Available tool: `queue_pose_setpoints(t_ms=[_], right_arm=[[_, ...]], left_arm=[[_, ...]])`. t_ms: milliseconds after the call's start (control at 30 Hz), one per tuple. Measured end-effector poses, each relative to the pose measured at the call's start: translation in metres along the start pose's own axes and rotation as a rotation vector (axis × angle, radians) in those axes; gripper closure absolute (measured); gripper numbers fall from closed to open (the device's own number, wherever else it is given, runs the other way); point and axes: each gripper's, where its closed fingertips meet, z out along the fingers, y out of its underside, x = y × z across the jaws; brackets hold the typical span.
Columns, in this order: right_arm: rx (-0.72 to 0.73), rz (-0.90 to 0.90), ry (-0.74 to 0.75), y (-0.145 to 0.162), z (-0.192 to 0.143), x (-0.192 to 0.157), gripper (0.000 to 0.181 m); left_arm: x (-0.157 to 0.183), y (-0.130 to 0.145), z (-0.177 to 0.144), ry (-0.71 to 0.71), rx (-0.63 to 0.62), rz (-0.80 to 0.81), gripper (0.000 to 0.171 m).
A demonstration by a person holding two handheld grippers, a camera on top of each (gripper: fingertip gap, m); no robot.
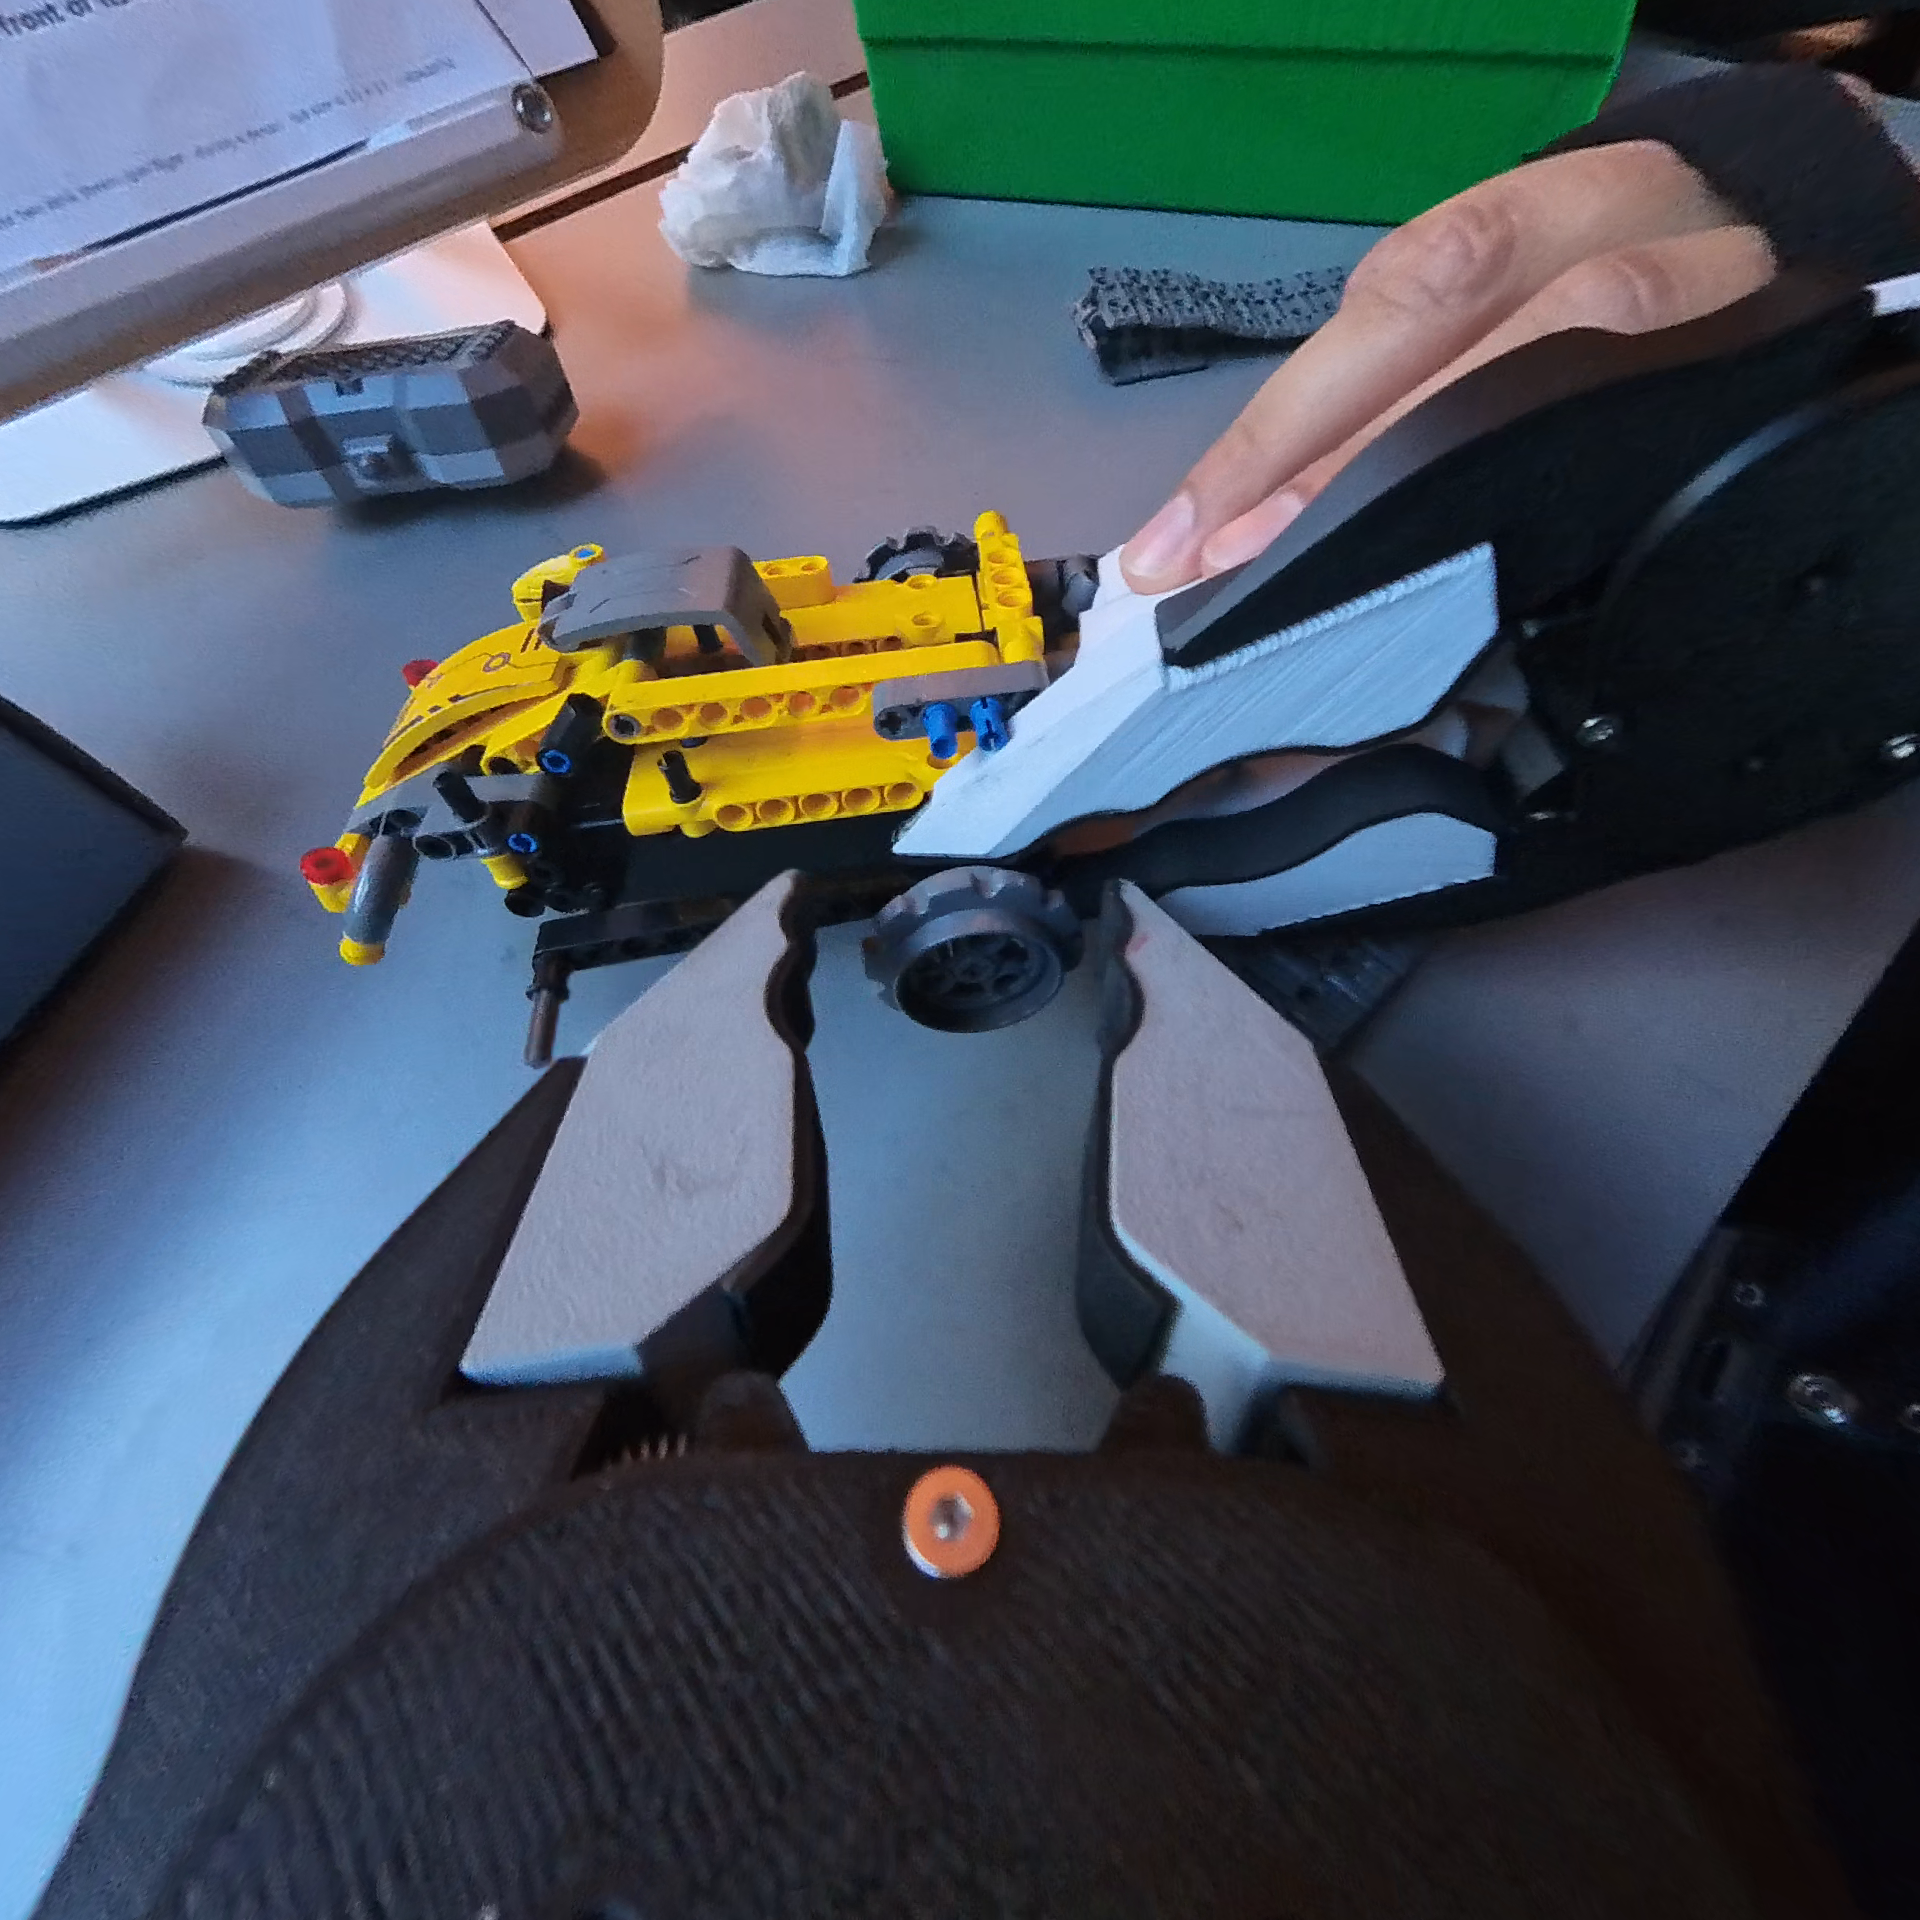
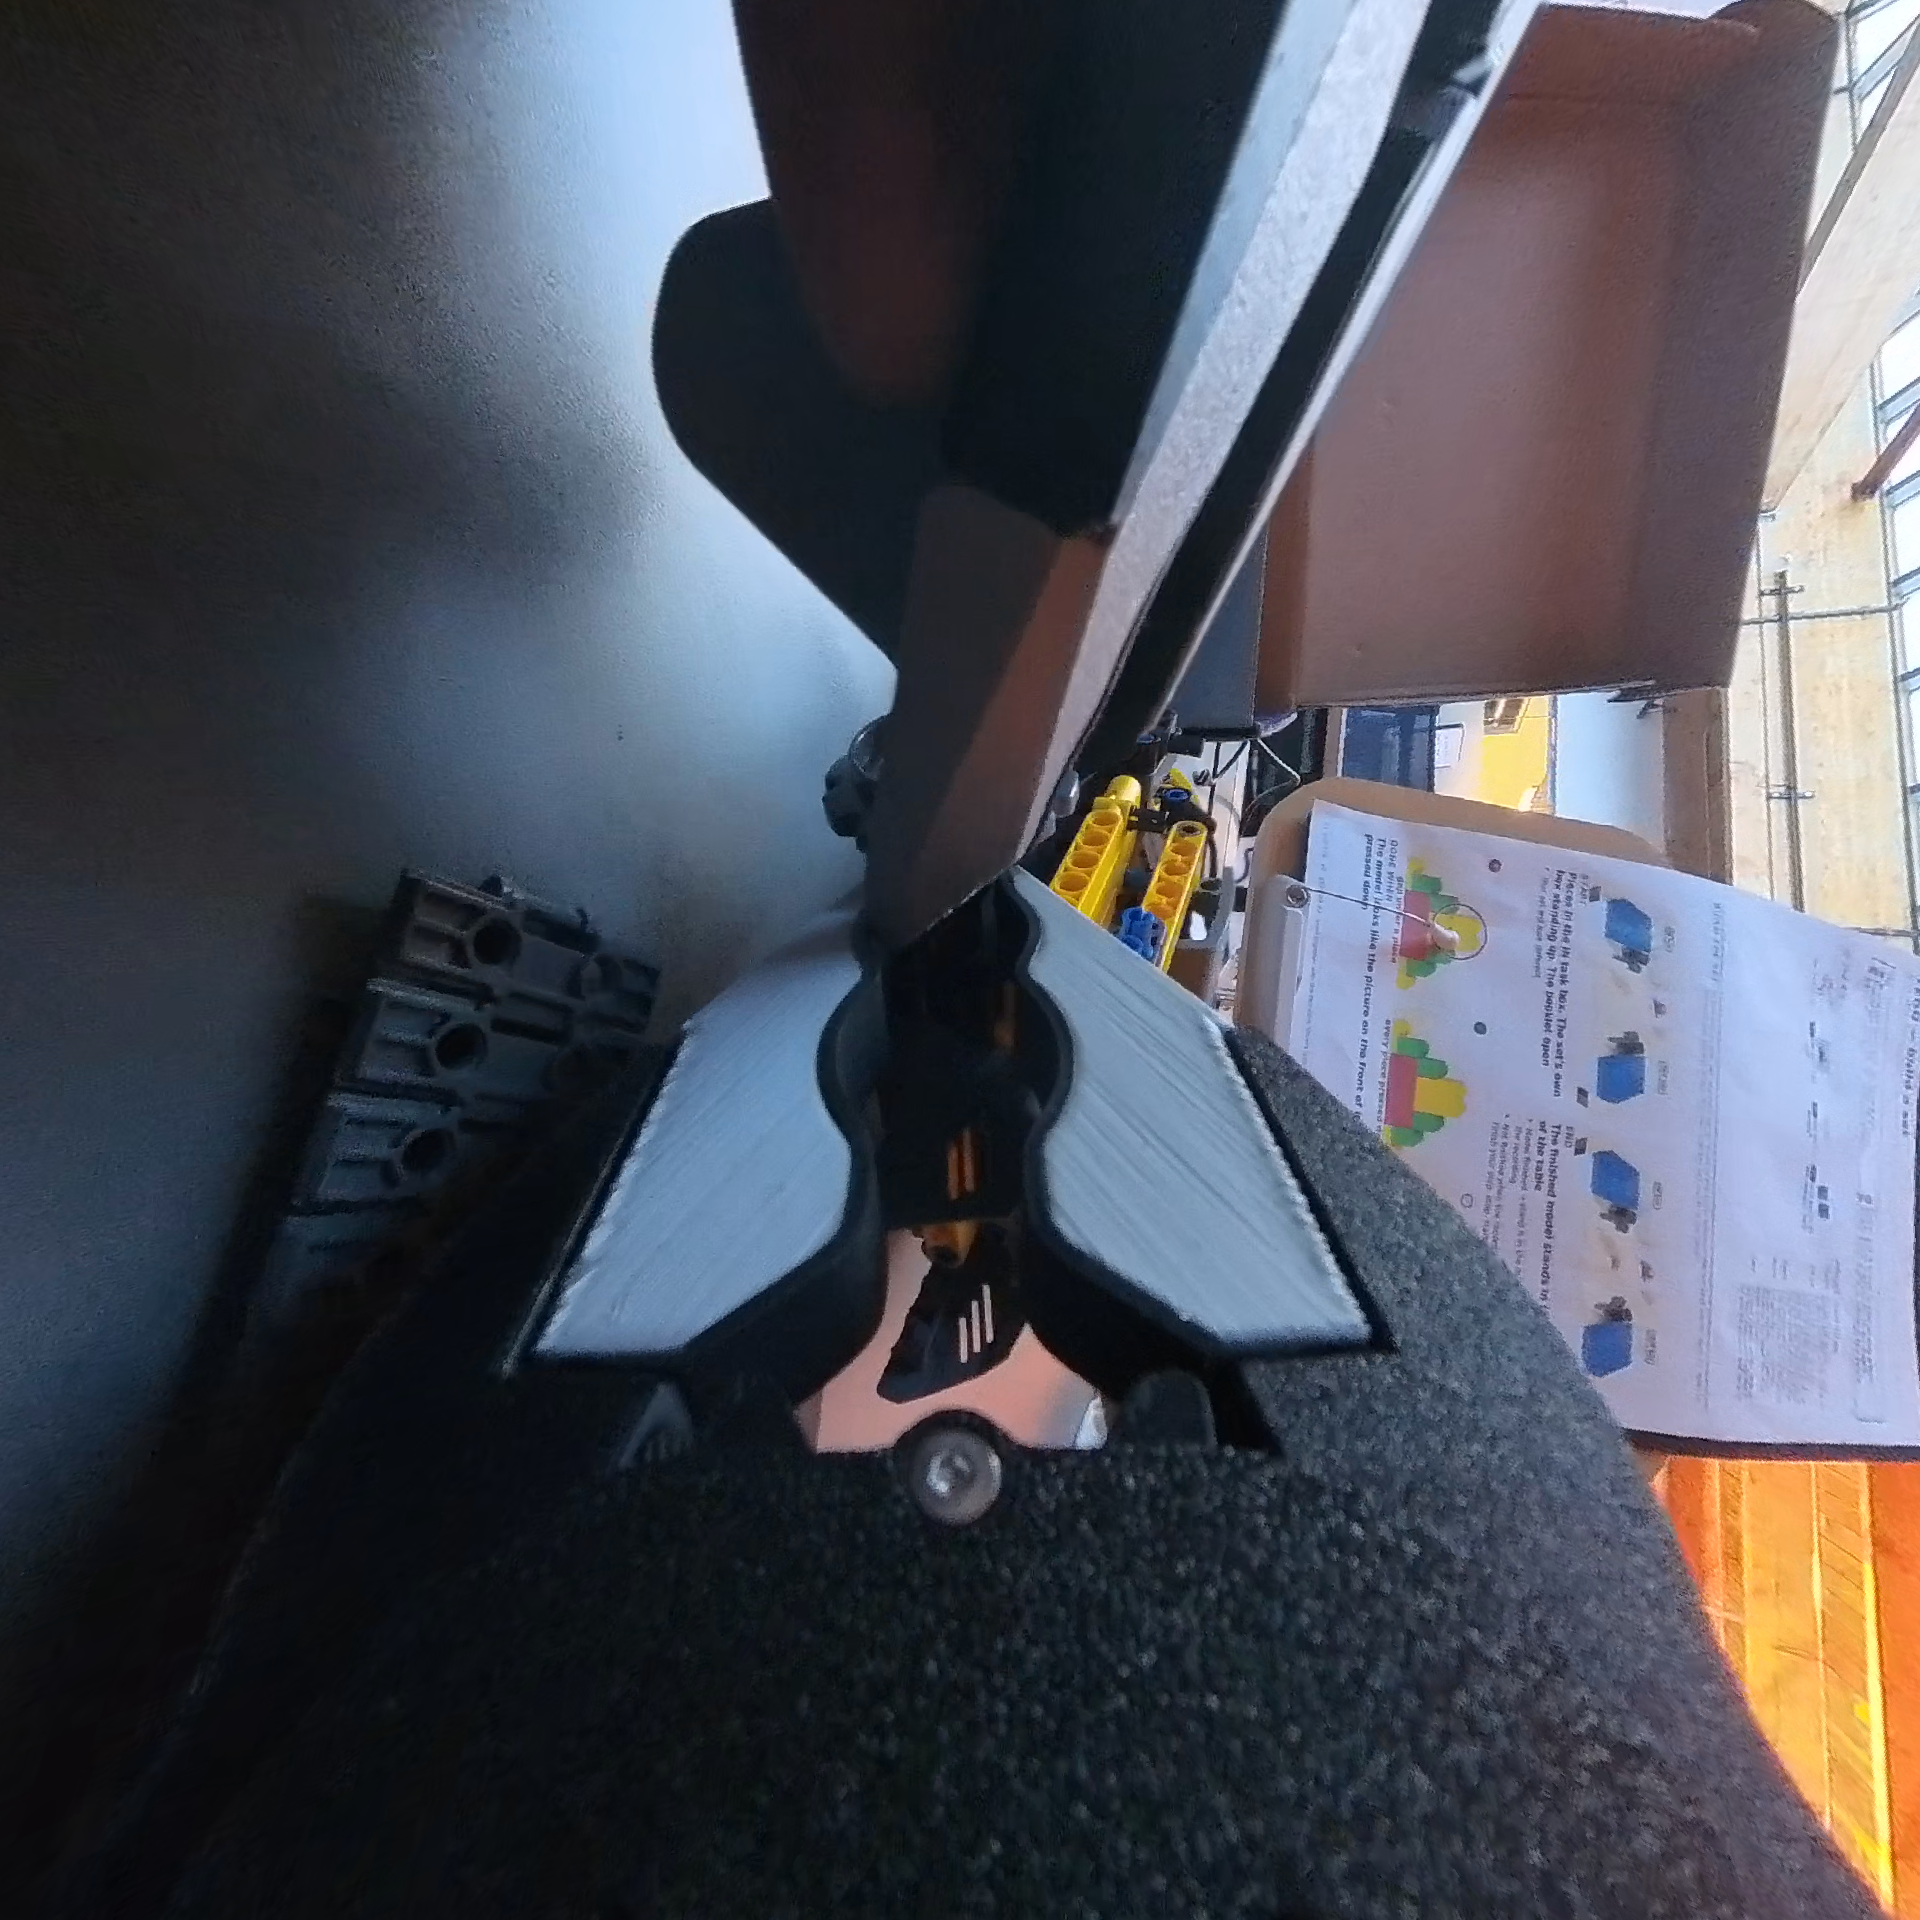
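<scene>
Grey tabletop (image 1: 935,343) carries a yellow brick-built car (image 1: 717,717) lying on its side near the middle. Behind it sit a crumpled white tissue (image 1: 774,177), a green box (image 1: 1236,114), a black track strip (image 1: 1195,312) and a checkered grey block (image 1: 395,416); a clipboard with printed sheets (image 1: 239,135) leans in at upper left.

The left gripper (image 1: 951,914) hovers low with its fingers spread apart, a black wheel (image 1: 971,956) on the car's underside sitting between their tips; whether they touch it I cannot tell.

The right gripper (image 1: 977,790) comes in from the right, a hand (image 1: 1455,343) resting on top, and its white fingers are clamped on the car's rear end. In the right wrist view that gripper (image 2: 956,935) shows black and yellow parts pinched between its fingers, with another track piece (image 2: 457,1049) lying just beside it.
</scene>
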Motion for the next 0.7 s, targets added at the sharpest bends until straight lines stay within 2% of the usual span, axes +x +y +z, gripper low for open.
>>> queue_pose_setpoints(t_ms=[167,333,500,533,567,600,633,700], right_arm=[[0.002,-0.006,-0.002,0.0,0.001,-0.001,0.168],[-0.015,-0.035,0.011,-0.001,0.004,-0.006,0.167],[-0.025,-0.039,0.025,-0.004,0.005,-0.007,0.166],[-0.094,-0.039,0.027,0.009,0.008,-0.007,0.168],[-0.17,-0.018,0.025,0.031,0.012,-0.007,0.168],[-0.187,0.021,0.02,0.046,0.012,-0.005,0.169],[-0.162,0.061,0.019,0.048,0.009,0.001,0.169],[-0.059,0.122,0.032,0.025,0.003,0.011,0.169]], left_arm=[[0.004,0.002,0.0,0.025,-0.01,0.018,0.134],[0.004,0.011,-0.002,0.098,-0.063,0.011,0.135],[0.004,0.015,-0.01,0.154,-0.049,-0.054,0.135],[0.0,0.02,-0.015,0.17,-0.068,-0.125,0.135],[-0.008,0.021,-0.025,0.193,-0.038,-0.216,0.135],[-0.017,0.022,-0.036,0.224,-0.002,-0.304,0.136],[-0.024,0.028,-0.044,0.226,-0.008,-0.312,0.135],[-0.019,0.026,-0.048,0.254,0.01,-0.23,0.135]])
